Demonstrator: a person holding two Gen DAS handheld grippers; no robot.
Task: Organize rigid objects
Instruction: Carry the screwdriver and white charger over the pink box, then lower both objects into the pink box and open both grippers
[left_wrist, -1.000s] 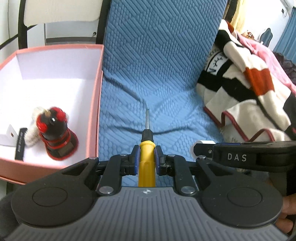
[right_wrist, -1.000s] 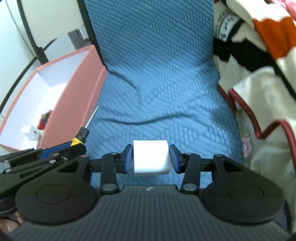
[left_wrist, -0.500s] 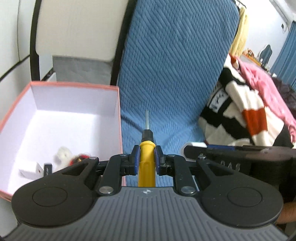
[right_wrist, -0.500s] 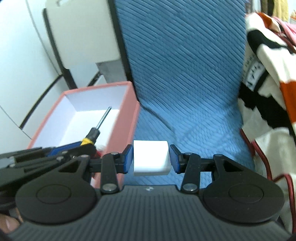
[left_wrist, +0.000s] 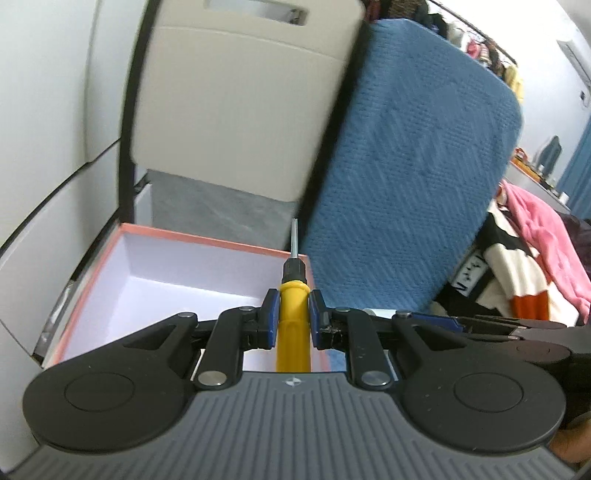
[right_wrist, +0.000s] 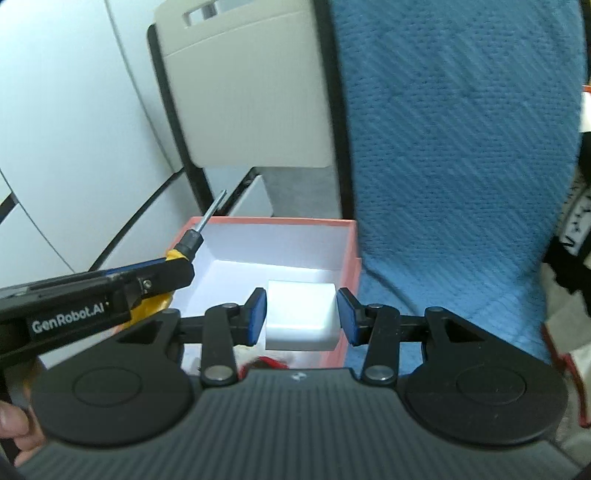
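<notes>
The left gripper was closed on a screwdriver — its yellow handle was clamped between the blue fingers, and the black collar and metal shaft were pointed forward past them. The screwdriver was held in the air over the right rim of a pink box with a white inside, near the box's far right corner.

The right gripper was closed on a white block; the fingers were set fairly narrow against its two sides. The block was held above the box, close to its right wall. In the right wrist view the left gripper was seen at the left — beside the right one, also over the box. Something red was partly seen inside the box, low behind the right gripper's body. A blue cushion was stood just to the right of the box.
</notes>
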